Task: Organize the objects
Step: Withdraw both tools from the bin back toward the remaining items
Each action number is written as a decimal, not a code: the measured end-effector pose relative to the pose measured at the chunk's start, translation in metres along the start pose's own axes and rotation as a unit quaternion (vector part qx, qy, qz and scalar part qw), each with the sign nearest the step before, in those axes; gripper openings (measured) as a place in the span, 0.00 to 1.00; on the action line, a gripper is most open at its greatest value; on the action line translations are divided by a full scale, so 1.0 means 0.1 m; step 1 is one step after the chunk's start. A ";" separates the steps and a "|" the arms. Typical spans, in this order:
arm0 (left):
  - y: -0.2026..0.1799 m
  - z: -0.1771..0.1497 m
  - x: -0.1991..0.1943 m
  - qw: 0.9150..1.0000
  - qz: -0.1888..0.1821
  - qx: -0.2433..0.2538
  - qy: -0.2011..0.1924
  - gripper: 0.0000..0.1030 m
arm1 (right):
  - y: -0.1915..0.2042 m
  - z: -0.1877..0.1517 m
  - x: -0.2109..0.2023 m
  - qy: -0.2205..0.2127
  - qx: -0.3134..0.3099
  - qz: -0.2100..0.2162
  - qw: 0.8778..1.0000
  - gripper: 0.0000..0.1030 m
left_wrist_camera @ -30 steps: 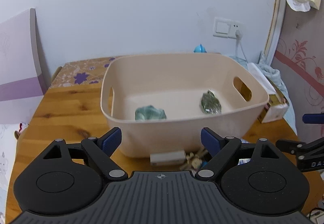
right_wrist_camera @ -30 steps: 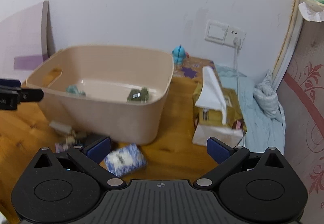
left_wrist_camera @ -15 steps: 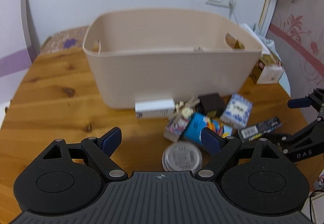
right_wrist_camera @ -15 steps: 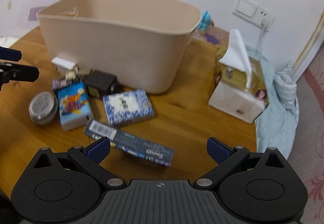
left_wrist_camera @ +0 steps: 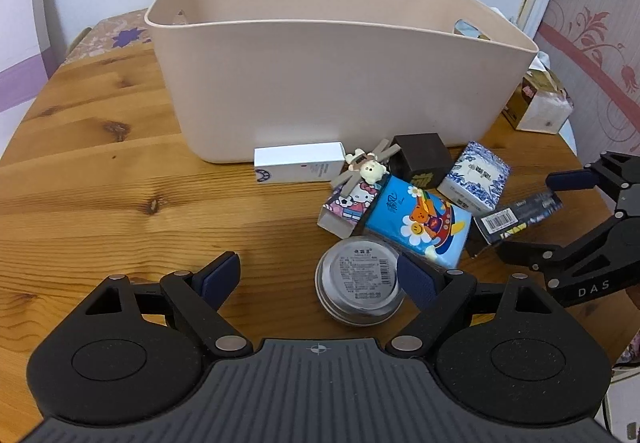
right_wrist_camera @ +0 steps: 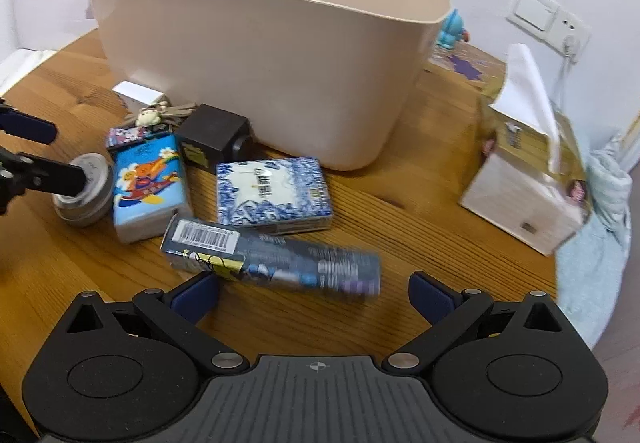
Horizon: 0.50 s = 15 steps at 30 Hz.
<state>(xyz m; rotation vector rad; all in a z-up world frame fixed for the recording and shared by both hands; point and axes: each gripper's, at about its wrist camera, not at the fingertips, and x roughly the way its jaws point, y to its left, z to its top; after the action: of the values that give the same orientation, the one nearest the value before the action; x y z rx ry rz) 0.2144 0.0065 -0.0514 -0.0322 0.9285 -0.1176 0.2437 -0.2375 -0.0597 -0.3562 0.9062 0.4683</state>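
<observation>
Small packs (left_wrist_camera: 416, 221) lie before the bin (left_wrist_camera: 332, 83).

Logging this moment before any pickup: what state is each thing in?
Left gripper: open, empty, above round tin.
Right gripper: open, empty, near dark barcode box.
Round tin: closed, flat on table.
Dark barcode box: lying on its side.
Beige bin: upright.
Tissue box: opened, tissue sticking up.
</observation>
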 end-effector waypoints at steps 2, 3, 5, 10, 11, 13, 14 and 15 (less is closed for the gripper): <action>-0.01 0.01 0.01 1.000 -0.001 -0.001 0.000 0.84 | 0.02 0.00 0.01 0.000 0.000 0.006 1.000 1.00; -0.01 0.01 0.02 1.000 -0.001 -0.001 0.000 0.84 | 0.03 0.00 0.00 -0.001 0.000 0.007 1.000 1.00; -0.02 0.01 0.02 1.000 -0.002 -0.001 0.000 0.84 | 0.06 -0.02 -0.01 -0.004 0.004 0.012 1.000 1.00; 0.00 0.02 0.04 1.000 -0.006 -0.001 -0.002 0.84 | 0.15 -0.02 0.01 -0.004 0.008 0.034 0.999 1.00; 0.00 0.01 0.04 1.000 -0.007 -0.003 -0.003 0.84 | 0.17 -0.02 0.01 -0.005 0.007 0.036 0.999 1.00; 0.00 0.01 0.05 1.000 -0.008 -0.005 -0.004 0.84 | 0.19 -0.03 -0.01 -0.005 0.008 0.042 0.999 0.96; 0.01 0.00 0.04 1.000 -0.009 -0.006 -0.005 0.84 | 0.20 -0.03 -0.02 -0.006 0.010 0.047 0.999 0.94; 0.01 0.00 0.04 1.000 -0.011 -0.008 -0.006 0.84 | 0.21 -0.03 -0.02 -0.005 0.012 0.049 0.999 0.92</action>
<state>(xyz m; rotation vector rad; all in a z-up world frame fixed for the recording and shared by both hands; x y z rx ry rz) 0.2167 0.0072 -0.0548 -0.0577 0.9167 -0.1293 0.2297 -0.2220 -0.0616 -0.2881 0.9219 0.5494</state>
